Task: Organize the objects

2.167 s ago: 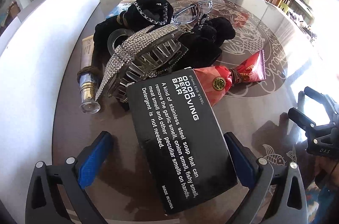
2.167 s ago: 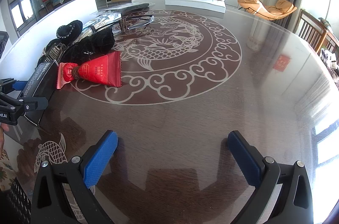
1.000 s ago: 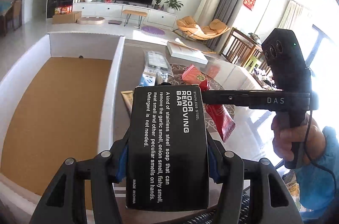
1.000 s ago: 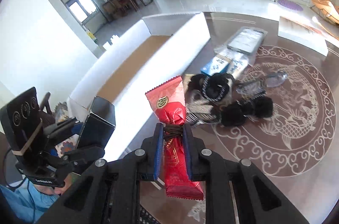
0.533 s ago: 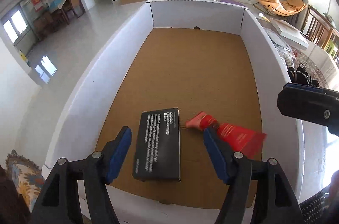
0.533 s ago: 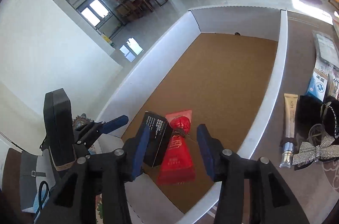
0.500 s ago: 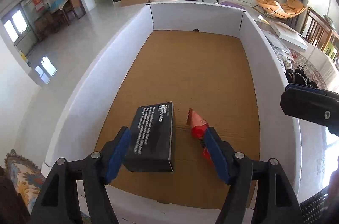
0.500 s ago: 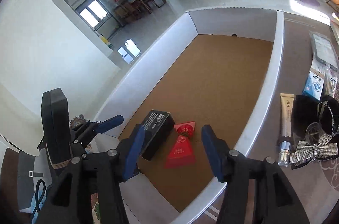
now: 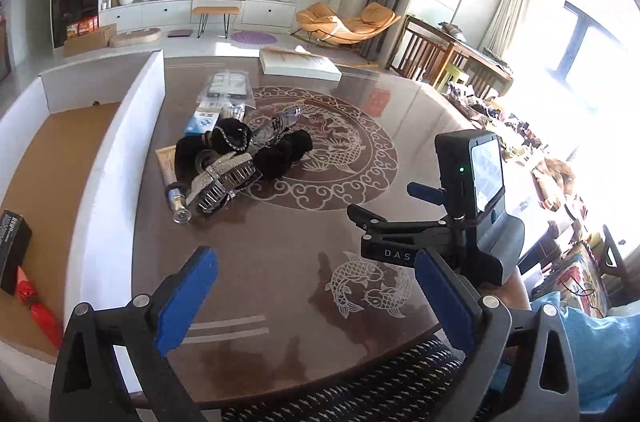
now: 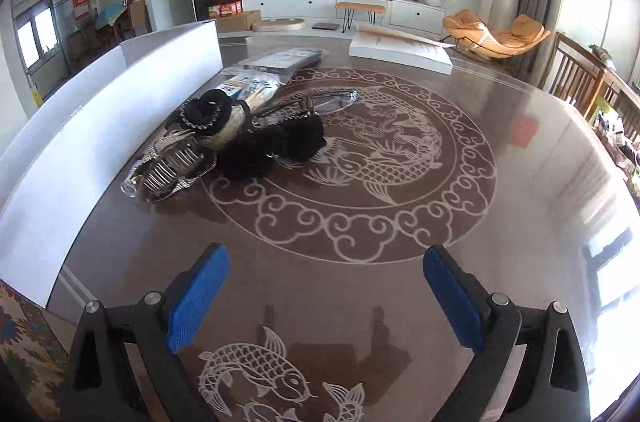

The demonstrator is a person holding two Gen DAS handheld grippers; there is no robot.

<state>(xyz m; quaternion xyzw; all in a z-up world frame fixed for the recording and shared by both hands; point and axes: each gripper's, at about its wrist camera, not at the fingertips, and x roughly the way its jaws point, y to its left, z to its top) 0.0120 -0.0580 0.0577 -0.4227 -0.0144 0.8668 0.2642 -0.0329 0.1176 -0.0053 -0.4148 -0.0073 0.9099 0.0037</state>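
Note:
The black odor-bar box and the red snack packet lie on the brown floor of the white bin, at the left edge of the left wrist view. My left gripper hovers over the table's near edge, its jaws opening with nothing between them. My right gripper also hangs over bare table, jaws opening and empty; it shows beside the left one. A pile remains on the table: a rhinestone hair clip, black scrunchies, a cosmetic tube and glasses.
Plastic-wrapped packets lie behind the pile. A flat white box sits at the table's far side. The bin's white wall runs along the table's left. A person's hand and blue sleeve are at lower right.
Both grippers let go of the black box and red packet inside the white bin, then swung right, back over the table. Their jaws stand wider than half a second ago.

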